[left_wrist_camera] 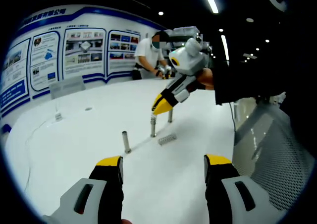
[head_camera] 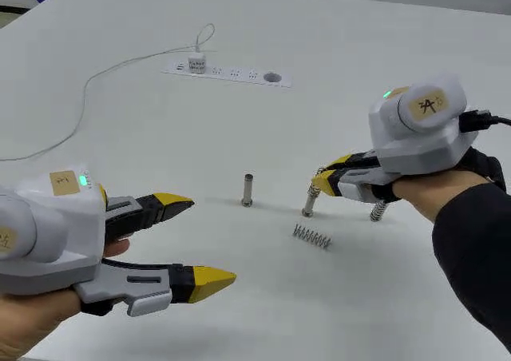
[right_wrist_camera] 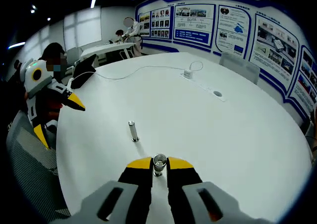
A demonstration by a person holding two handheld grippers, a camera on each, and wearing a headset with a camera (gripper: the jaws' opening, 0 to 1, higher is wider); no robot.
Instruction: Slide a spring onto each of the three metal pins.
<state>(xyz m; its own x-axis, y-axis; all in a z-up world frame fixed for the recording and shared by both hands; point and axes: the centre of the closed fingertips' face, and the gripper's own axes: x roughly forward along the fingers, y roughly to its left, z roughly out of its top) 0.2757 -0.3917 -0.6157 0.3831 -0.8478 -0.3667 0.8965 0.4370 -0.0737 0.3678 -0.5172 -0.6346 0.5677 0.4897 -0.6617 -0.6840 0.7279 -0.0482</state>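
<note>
Right gripper [right_wrist_camera: 159, 164] pinches a small coiled steel spring [right_wrist_camera: 159, 159] atop the middle grey metal pin [head_camera: 309, 208]; keep it coaxial, press straight down; left gripper [head_camera: 212, 241] gapes wide, empty.

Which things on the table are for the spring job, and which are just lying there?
Job: bare pin, middle pin, held spring, pin wearing a spring, loose spring, right gripper.
Lying about: power strip, charger, cable.
</note>
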